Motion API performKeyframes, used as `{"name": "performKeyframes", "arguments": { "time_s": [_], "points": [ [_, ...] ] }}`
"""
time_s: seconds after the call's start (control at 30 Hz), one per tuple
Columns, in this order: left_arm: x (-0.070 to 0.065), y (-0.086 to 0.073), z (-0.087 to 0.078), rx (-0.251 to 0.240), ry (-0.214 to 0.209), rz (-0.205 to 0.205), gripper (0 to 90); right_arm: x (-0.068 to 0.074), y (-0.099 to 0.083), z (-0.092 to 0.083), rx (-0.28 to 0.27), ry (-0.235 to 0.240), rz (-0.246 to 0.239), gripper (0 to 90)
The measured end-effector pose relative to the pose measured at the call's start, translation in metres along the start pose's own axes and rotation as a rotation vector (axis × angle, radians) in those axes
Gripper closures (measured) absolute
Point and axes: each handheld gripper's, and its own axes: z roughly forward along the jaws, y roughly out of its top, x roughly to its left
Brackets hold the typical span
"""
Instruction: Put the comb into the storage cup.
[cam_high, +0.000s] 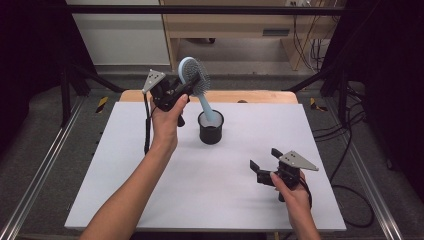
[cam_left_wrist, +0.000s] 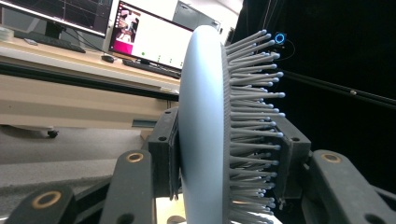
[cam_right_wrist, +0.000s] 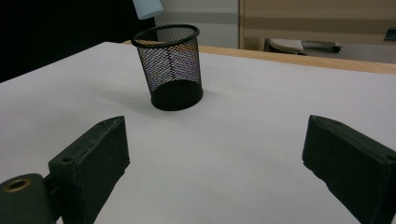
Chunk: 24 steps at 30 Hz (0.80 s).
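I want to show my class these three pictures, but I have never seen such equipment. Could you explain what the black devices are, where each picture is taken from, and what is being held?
A person holds a hand-operated tool in each hand; each ends in two black jaws, like tongs. The wide picture comes from a camera above the white table. The other two come from small cameras riding on the tools, looking along their jaws. On the table stands a black mesh cup. The left tongs are shut on the head of a light blue hairbrush, one jaw on its smooth back, the other against its bristles; its handle points down at the cup. The right tongs are open and empty, above the table, facing the cup.
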Motion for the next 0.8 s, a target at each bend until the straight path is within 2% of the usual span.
{"name": "performKeyframes", "arguments": {
  "time_s": [0.8],
  "points": [
    [0.007,-0.014,0.016,0.02,0.025,0.031,52.5,-0.001,-0.001,0.0,0.004,-0.002,0.001,7.2]
  ]
}}
